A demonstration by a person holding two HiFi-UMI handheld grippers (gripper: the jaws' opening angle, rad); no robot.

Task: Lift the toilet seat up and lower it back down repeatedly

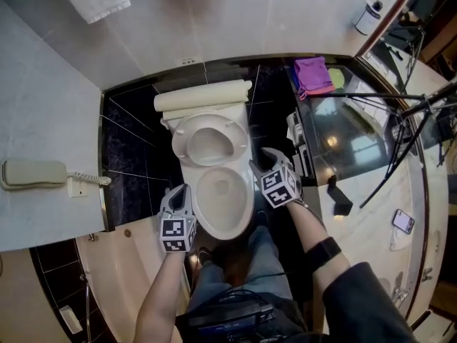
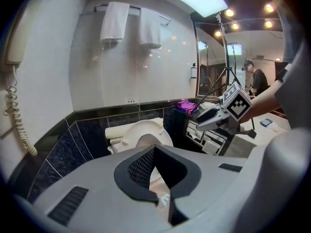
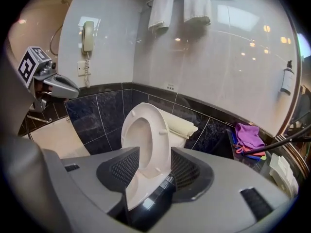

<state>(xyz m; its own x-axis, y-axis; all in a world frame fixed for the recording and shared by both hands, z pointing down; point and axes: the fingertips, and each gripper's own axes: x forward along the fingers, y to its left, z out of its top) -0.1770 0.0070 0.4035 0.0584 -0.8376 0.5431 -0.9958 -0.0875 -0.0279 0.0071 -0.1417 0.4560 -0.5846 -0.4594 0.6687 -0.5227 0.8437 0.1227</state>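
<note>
The right gripper (image 3: 154, 163) is standing with its jaws spread wide. The raised toilet seat (image 3: 163, 130) is showing in the gap between them, and the pads are not pressing on it. In the head view this gripper is hovering just beside the right rim of the toilet bowl (image 1: 223, 229), with its tips pointing toward the back of the bowl. The left gripper (image 2: 154, 149) is holding its jaws pressed together at the tips, pinching nothing. It is hanging just beside the bowl's left rim, nearer the front.

The seat is standing upright at the back of the bowl, tilting toward the cream tank (image 1: 203, 96) behind it, so the bowl is lying open. The person is standing at the front of the bowl, with legs in blue jeans (image 1: 246, 266) close against it and a forearm reaching along each side.

Dark marbled tiles (image 1: 128, 145) are lining the wall behind the bowl and to both sides of it. A cream wall phone (image 1: 32, 171) is hanging well to the left of the bowl, its coiled cord dangling. Two white towels (image 3: 197, 4) are hanging on a rail high above the bowl. To the right of the bowl and behind it, a purple cloth (image 1: 313, 73) is lying on a glass surface. Farther right, black tripod legs (image 1: 400, 131) are spreading across a pale counter, where a smartphone (image 1: 403, 221) is lying well apart from the bowl.
</note>
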